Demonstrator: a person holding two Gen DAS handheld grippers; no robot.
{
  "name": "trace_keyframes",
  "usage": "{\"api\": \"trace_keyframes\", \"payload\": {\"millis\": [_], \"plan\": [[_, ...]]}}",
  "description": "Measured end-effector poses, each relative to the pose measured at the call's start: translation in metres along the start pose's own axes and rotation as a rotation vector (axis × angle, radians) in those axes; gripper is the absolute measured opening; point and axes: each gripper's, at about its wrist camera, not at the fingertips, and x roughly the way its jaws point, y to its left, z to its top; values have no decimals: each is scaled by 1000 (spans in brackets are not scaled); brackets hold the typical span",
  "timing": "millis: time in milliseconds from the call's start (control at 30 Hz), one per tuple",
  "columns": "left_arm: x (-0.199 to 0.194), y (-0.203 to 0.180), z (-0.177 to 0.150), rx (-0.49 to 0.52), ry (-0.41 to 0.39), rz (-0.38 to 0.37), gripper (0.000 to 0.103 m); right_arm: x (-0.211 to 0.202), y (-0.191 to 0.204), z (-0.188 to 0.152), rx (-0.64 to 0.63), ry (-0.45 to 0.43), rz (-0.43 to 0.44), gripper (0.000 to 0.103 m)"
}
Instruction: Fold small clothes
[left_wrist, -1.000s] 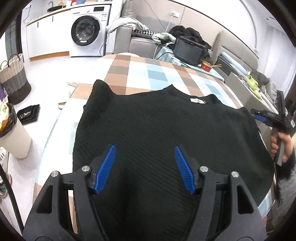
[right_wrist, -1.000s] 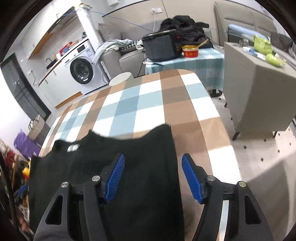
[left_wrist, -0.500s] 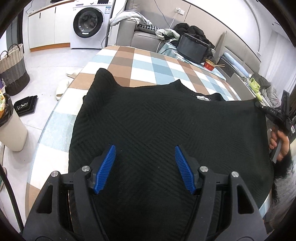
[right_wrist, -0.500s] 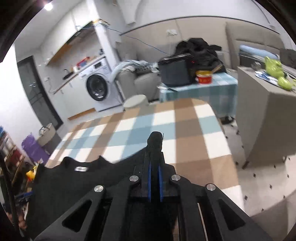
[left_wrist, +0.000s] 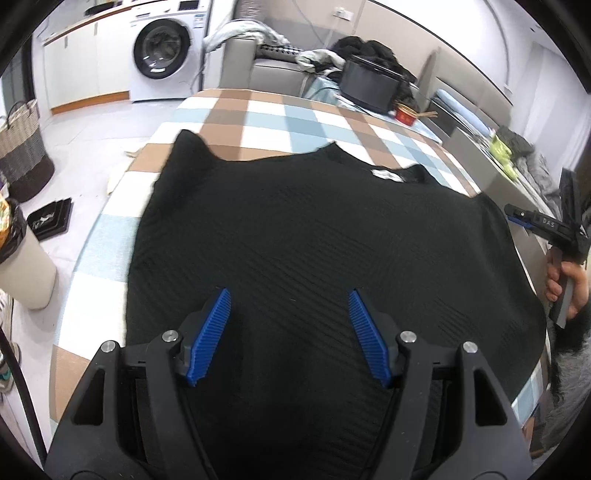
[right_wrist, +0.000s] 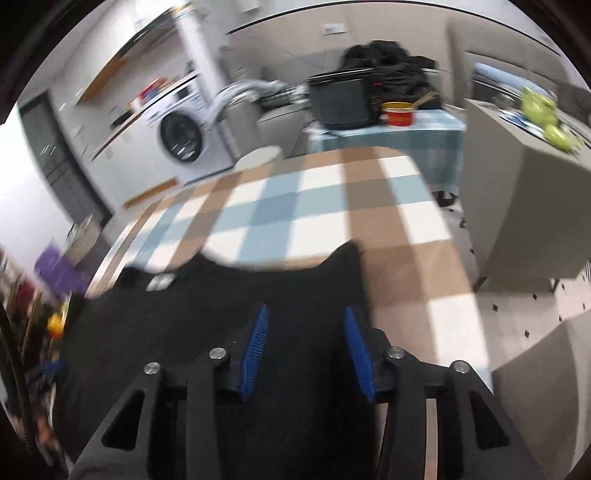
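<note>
The right gripper (right_wrist: 304, 347) has just been opening after a brief pinch, and its blue ribbed pads now stand partly apart over the black sweater (left_wrist: 314, 258) with no cloth caught between them (the frame is blurred, but the gap reads clear). That release suggests the right-hand shoulder corner has been tugged straight and let go, so the garment looks spread and ready for a first fold rather than folded at all. The left gripper (left_wrist: 290, 334) hovers over the near hem with its jaws moderately wide, holding nothing. The sweater lies flat, covering the near half of the table (left_wrist: 266, 118), neckline and white label (left_wrist: 386, 174) toward the far edge, one shoulder peak near the left edge and the other reaching the right edge, where a hand (left_wrist: 565, 284) grips the other tool. Its knit is matte, with a fine diagonal rib, soft and likely to drape and slip. The table wears a smooth checked cloth in brown, pale blue and white, with rounded corners.
</note>
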Motion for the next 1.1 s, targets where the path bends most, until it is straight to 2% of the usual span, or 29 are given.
{"api": "trace_keyframes", "payload": {"millis": [33,67,100,167,200,267,433,533,667,867,1100], "plan": [[0,-6,-2,13,4,-4,67,-7,11,-8,-31,8,4,53],[-2,-12,-5,27,7,-10,67,-11,19,-14,-51,20,15,64],[-2,-19,-7,44,12,-19,67,-15,28,-23,-69,38,37,70],[-4,-31,-12,76,18,-33,69,-22,41,-37,-91,58,72,73],[-5,-39,-16,94,18,-30,71,-25,49,-46,-110,74,87,79],[-8,-51,-23,121,8,-31,79,-28,61,-61,-145,97,99,84],[-5,-75,-43,205,34,9,89,-37,88,-98,-204,131,107,85],[1,-80,-54,209,74,-4,93,-37,101,-111,-225,151,121,86],[-1,-81,-63,235,65,28,95,-31,114,-125,-293,174,112,86],[-12,-72,-76,237,45,30,96,-40,103,-149,-388,171,27,85],[-25,-70,-87,254,13,35,96,-66,98,-167,-410,140,-9,86]]}}
